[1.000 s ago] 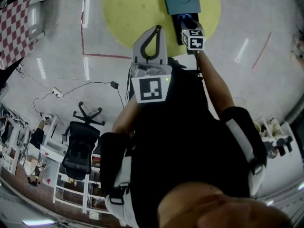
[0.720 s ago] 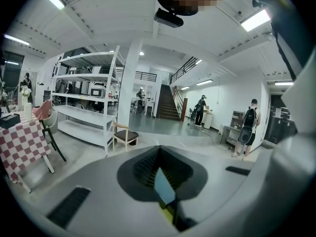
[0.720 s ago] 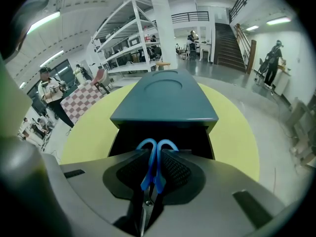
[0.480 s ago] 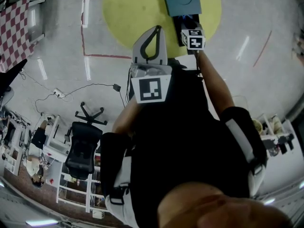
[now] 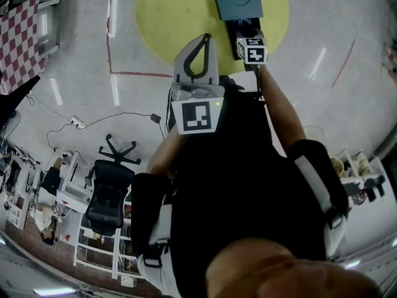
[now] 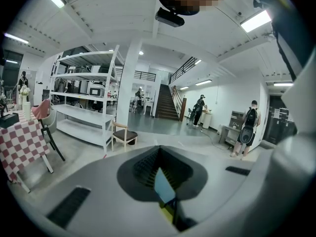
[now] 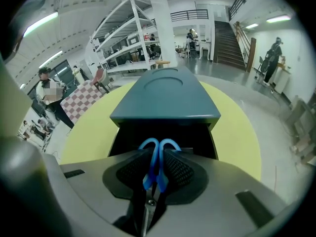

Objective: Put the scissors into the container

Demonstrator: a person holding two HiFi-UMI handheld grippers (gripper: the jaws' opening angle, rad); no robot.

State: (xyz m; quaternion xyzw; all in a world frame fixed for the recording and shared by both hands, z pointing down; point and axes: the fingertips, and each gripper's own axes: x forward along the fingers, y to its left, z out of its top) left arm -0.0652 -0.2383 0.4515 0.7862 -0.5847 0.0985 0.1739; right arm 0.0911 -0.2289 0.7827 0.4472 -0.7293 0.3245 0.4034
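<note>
Though barely seen from above, scissors (image 7: 149, 176) sit clamped in right gripper (image 7: 157, 158) jaws, left gripper (image 6: 159, 154) jaws closed.

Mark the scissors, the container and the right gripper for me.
scissors (image 7: 147, 180), right gripper view, on the left blue handle.
container (image 7: 165, 98), right gripper view, on its teal top.
right gripper (image 7: 158, 154), right gripper view, midway between its fingertips.
</note>
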